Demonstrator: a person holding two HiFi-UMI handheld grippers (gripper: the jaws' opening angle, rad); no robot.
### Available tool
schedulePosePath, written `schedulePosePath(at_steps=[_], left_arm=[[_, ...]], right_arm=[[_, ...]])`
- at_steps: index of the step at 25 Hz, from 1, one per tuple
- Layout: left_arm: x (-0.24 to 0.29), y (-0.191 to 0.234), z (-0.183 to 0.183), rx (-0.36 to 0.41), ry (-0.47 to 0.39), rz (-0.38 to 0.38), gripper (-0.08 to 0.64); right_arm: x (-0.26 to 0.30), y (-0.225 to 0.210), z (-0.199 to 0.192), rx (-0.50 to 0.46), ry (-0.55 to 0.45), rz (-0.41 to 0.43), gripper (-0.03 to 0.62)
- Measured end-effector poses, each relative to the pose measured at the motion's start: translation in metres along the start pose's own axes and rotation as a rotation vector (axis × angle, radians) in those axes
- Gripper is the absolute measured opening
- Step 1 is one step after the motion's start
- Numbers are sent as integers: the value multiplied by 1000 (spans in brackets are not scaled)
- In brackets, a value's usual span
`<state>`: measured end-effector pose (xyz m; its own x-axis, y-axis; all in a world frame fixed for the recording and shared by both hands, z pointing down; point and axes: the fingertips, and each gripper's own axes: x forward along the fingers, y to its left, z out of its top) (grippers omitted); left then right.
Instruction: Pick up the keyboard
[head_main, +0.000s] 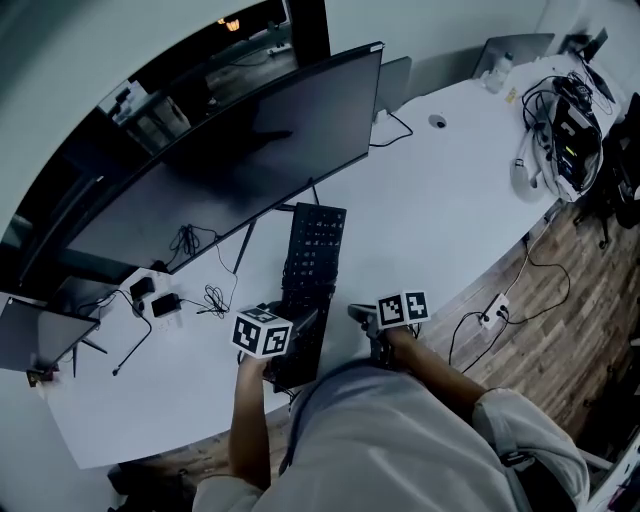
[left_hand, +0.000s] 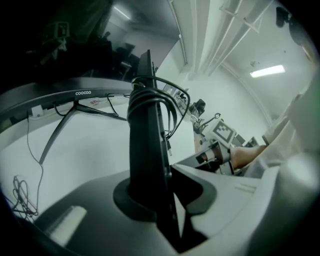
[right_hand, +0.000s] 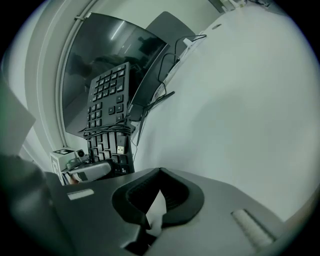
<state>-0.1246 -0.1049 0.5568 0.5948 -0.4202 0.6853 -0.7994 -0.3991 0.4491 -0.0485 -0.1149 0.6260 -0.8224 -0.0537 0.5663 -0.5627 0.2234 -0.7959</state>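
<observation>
Low in the frame's centre, both forearms reach forward. The left gripper (head_main: 303, 322), on a bare forearm (head_main: 250, 420), has its jaws clamped on the keyboard (head_main: 312, 265) edge. The right gripper (head_main: 362, 314), just beside it to the right, has its jaws together on nothing.
</observation>
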Motion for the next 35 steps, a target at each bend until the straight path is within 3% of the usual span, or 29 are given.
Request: schedulePosePath(at_steps=[23,35], left_arm=[[-57,-7,23,38,-231,110,0],[-96,-6,24,-46,-394,236,0]], right_arm=[[5,30,11,-63,9,28,-5],[-4,39,21,-130,-10,19,-5]])
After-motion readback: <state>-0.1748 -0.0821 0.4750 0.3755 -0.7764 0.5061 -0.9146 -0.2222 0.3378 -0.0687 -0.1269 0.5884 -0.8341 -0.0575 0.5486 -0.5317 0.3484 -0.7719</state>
